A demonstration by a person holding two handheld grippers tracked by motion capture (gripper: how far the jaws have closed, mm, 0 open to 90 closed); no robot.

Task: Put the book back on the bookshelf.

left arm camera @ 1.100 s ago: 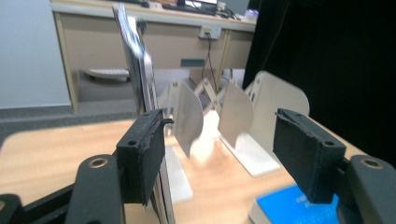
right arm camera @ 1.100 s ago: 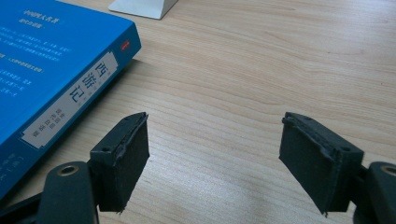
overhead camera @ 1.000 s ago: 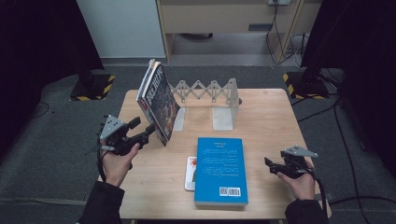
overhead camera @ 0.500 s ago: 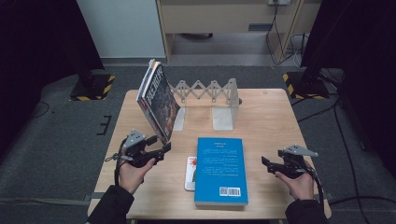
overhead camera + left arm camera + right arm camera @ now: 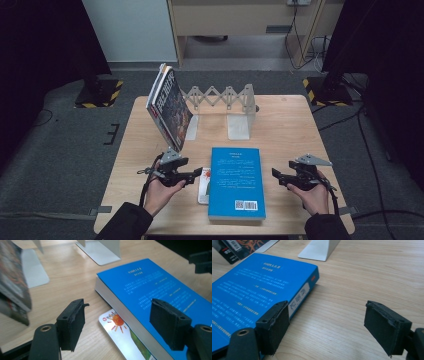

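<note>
A blue book lies flat at the table's front middle, on top of a thin white booklet with a sun picture. My left gripper is low at the blue book's left edge, open, with nothing pressed between its pads. The jaws frame the booklet and the book's page edge. My right gripper hovers open just off the blue book's spine side, over bare wood. Dark-covered books lean tilted against the left bookend.
An expanding metal book rack with two white bookends stands at the back of the wooden table. Bare wood lies right of the blue book. Dark floor, cables and a cabinet surround the table.
My left hand has dropped from beside the leaning books and moved right and nearer, to the blue book's left edge. The right hand has stayed put.
</note>
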